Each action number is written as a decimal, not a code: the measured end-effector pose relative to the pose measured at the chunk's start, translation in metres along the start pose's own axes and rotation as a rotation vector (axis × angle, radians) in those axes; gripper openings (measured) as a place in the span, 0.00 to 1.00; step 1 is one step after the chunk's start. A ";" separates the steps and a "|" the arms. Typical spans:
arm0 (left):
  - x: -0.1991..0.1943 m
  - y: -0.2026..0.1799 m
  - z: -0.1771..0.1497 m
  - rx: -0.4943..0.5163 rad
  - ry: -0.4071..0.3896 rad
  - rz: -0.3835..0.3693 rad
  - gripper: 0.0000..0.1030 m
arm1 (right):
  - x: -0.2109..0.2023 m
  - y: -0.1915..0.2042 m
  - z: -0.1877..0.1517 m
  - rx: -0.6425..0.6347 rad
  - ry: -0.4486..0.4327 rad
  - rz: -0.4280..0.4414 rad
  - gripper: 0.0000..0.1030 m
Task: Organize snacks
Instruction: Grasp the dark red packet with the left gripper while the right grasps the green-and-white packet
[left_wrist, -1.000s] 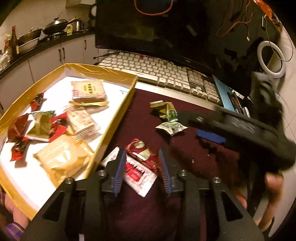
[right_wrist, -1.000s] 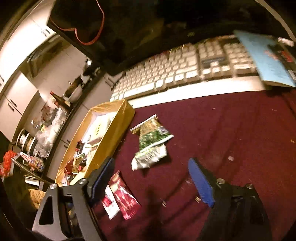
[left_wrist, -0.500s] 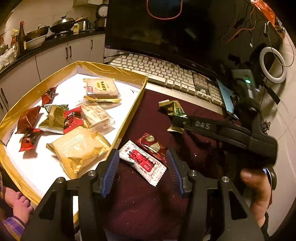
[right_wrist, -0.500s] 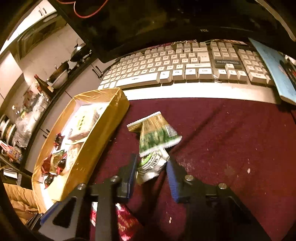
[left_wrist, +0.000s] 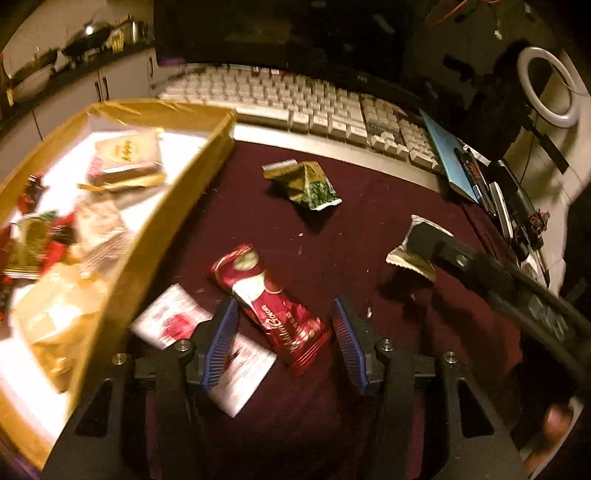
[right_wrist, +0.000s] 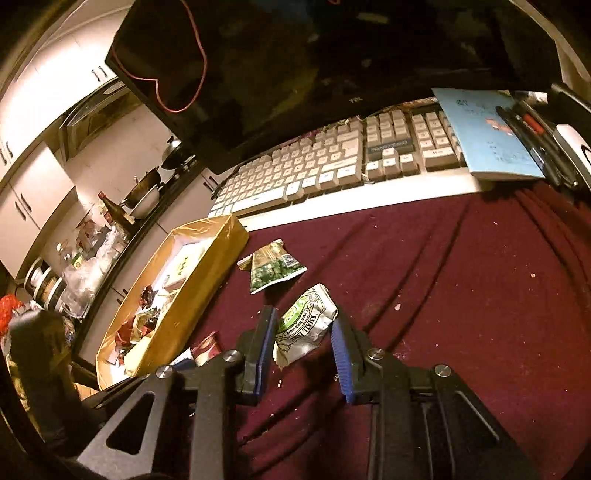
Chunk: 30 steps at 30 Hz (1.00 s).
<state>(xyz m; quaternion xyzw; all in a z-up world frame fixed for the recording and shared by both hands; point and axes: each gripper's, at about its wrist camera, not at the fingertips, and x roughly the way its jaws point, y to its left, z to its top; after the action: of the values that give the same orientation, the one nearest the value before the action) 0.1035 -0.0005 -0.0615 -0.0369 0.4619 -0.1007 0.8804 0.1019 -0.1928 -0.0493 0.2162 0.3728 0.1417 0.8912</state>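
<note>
My left gripper is open just above the maroon cloth, its blue pads on either side of a dark red snack packet. A white and red packet lies partly under its left finger. My right gripper is shut on a white and green packet, held off the cloth; it also shows in the left wrist view. A green pea packet lies alone on the cloth. The gold-walled box at left holds several snacks.
A beige keyboard and a dark monitor stand behind the cloth. A blue notebook with pens lies at the right, by a white ring light. A kitchen counter with pans lies beyond the box.
My right gripper has closed on the white and green packet and carried it right, away from the green pea packet. My left gripper has moved forward and now straddles the dark red packet.
</note>
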 end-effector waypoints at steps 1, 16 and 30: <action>0.004 -0.003 0.003 0.011 -0.005 0.021 0.50 | -0.002 0.002 0.000 -0.010 -0.012 0.001 0.29; 0.005 -0.014 -0.004 0.113 -0.072 0.109 0.21 | -0.012 0.001 -0.002 -0.038 -0.044 0.068 0.29; -0.083 0.028 -0.019 -0.049 -0.256 0.061 0.21 | -0.010 0.053 -0.020 -0.309 -0.076 -0.108 0.29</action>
<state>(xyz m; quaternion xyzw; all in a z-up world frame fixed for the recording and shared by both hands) 0.0458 0.0446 -0.0094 -0.0570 0.3490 -0.0571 0.9336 0.0754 -0.1449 -0.0299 0.0617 0.3237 0.1411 0.9336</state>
